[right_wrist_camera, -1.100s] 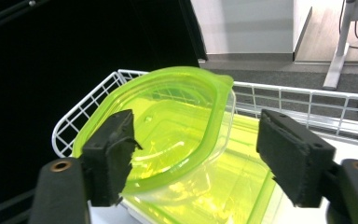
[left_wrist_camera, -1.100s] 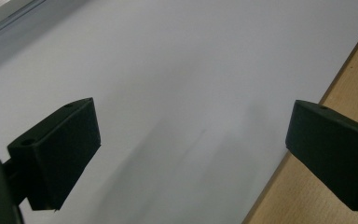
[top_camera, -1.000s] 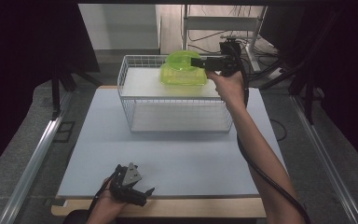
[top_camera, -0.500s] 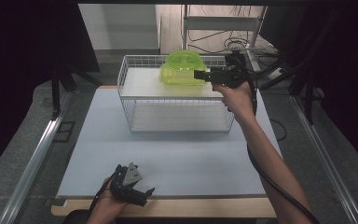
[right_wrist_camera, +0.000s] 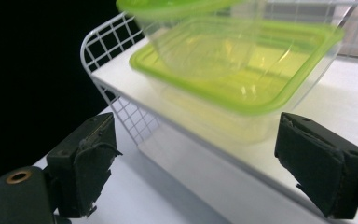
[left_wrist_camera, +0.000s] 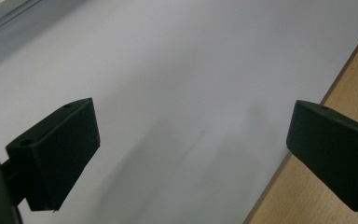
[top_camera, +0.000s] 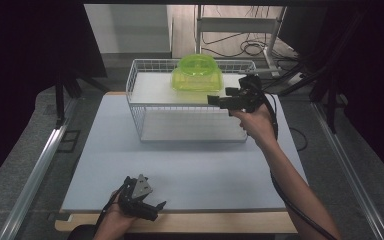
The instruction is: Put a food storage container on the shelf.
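Pale mat [top_camera: 190, 165] on a wooden table [top_camera: 180, 222]; cables [top_camera: 240, 47] behind.

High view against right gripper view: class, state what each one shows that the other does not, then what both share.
The high view alone takes in the left gripper resting open near the table's front edge, the whole white mat and the person's right forearm. The right gripper view alone shows, close up, the box's green lid rim and the worn pads of its open jaws. Both share the green plastic boxes stacked on the wire rack and the right gripper.
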Demonstrator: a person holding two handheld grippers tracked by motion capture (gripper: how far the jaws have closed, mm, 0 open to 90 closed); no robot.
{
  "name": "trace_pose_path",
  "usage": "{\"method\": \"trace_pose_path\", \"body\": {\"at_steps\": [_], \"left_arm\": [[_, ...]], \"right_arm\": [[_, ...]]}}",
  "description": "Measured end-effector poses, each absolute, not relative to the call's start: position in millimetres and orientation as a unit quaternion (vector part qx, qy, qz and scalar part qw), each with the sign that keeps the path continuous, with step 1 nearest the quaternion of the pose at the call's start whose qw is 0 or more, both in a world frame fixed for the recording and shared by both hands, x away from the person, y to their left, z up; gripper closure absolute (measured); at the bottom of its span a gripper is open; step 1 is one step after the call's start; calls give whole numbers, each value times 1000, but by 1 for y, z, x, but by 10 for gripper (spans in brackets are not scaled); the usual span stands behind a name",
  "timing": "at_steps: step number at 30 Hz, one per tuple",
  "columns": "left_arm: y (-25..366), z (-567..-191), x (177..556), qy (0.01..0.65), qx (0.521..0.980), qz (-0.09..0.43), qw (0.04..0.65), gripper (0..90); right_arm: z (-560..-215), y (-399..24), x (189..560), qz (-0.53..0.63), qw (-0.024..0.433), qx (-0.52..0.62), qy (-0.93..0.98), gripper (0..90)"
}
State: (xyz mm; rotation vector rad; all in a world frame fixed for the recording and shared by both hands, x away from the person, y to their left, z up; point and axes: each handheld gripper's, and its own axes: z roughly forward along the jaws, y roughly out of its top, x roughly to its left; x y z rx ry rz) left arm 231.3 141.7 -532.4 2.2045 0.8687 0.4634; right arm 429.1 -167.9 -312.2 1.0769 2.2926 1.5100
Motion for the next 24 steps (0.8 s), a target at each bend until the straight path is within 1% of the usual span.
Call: {"method": "trace_pose_path", "body": {"at_steps": [9, 13, 21, 24], "left_arm": [[141, -532, 231, 334, 855, 179, 354, 25], [141, -532, 231, 335, 855, 179, 355, 24], [141, -533, 231, 334, 855, 179, 354, 24], [141, -533, 231, 334, 855, 179, 354, 24]], "right_arm": [[-327, -168, 413, 509, 94, 349, 781, 129], [-334, -168, 407, 502, 104, 338, 789, 118], [-351, -167, 397, 494, 100, 327, 799, 95], [-357, -167, 393, 488, 106, 324, 804, 87]]}}
